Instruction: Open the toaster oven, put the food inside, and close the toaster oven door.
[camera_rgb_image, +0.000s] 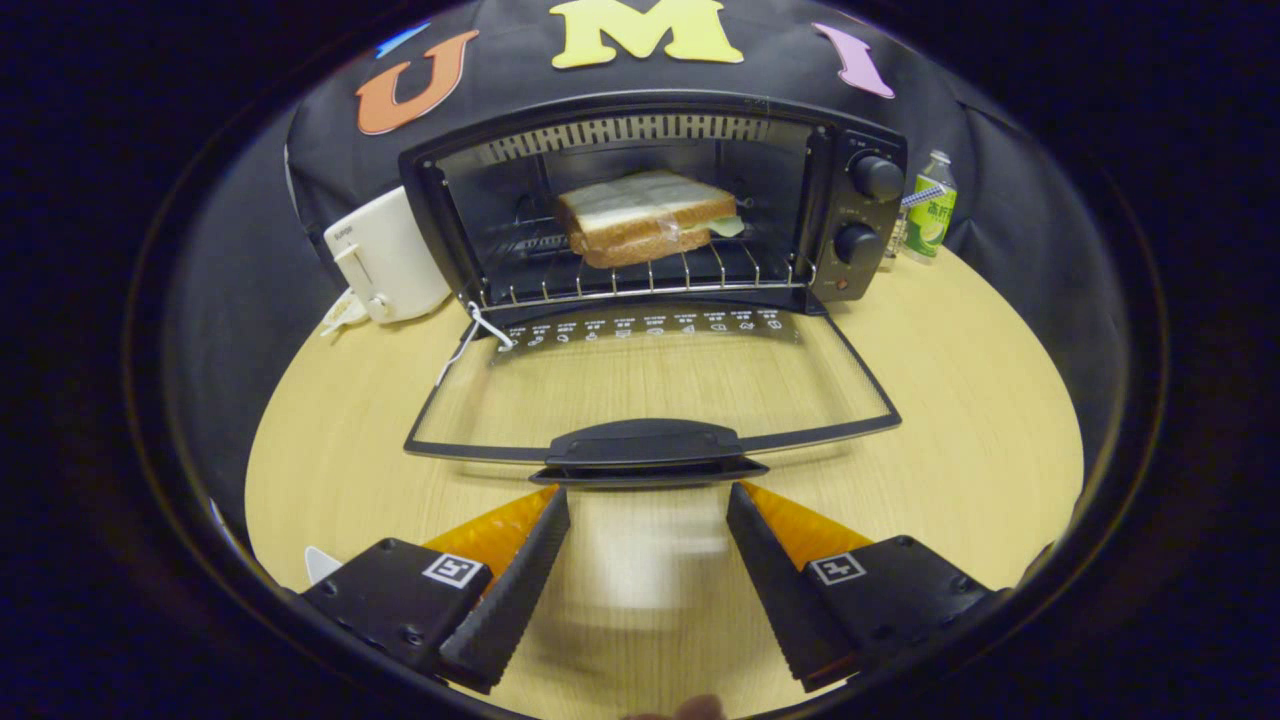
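With the plastic-wrapped sandwich (648, 217) already on the rack of the black toaster oven (655, 200) beyond the empty, spread-fingered gripper (648, 500), only lifting the glass drop-down door (650, 385) just ahead remains.

Hardly any writing to read here.
The toaster oven's door (650, 375) carries a row of small white icons, the bottle (930, 212) a label, the white toaster (385, 258) a small mark; all too tiny to read.
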